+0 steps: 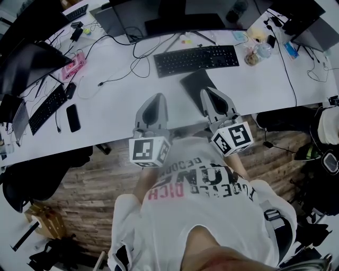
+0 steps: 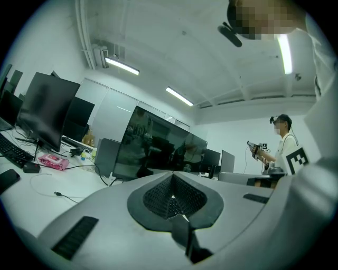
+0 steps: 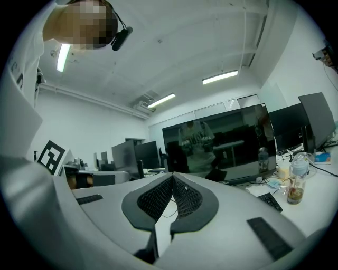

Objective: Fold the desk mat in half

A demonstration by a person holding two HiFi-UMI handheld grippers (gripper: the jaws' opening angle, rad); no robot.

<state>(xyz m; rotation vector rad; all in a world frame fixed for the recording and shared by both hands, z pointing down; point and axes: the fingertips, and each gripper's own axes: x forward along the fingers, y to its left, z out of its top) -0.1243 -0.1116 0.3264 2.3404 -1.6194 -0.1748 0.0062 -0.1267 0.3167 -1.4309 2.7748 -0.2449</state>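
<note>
A dark grey desk mat (image 1: 196,83) lies on the white desk (image 1: 116,106), just in front of a black keyboard (image 1: 196,60). It is small and looks folded. I hold both grippers up near my chest, over the desk's near edge. The left gripper (image 1: 157,97) is shut with nothing in it, left of the mat and apart from it. The right gripper (image 1: 206,92) is also shut and empty, its tips over the mat's near corner. In the gripper views the left gripper (image 2: 171,177) and the right gripper (image 3: 172,178) point level at the big monitor (image 3: 219,142), jaws meeting at the tips.
A large monitor (image 1: 164,16) stands behind the keyboard, with cables (image 1: 137,53) trailing beside it. A second keyboard (image 1: 46,108), a phone (image 1: 73,117) and a pink item (image 1: 73,66) lie left. Bottles (image 1: 257,53) stand right. Another person (image 2: 282,142) stands across the room.
</note>
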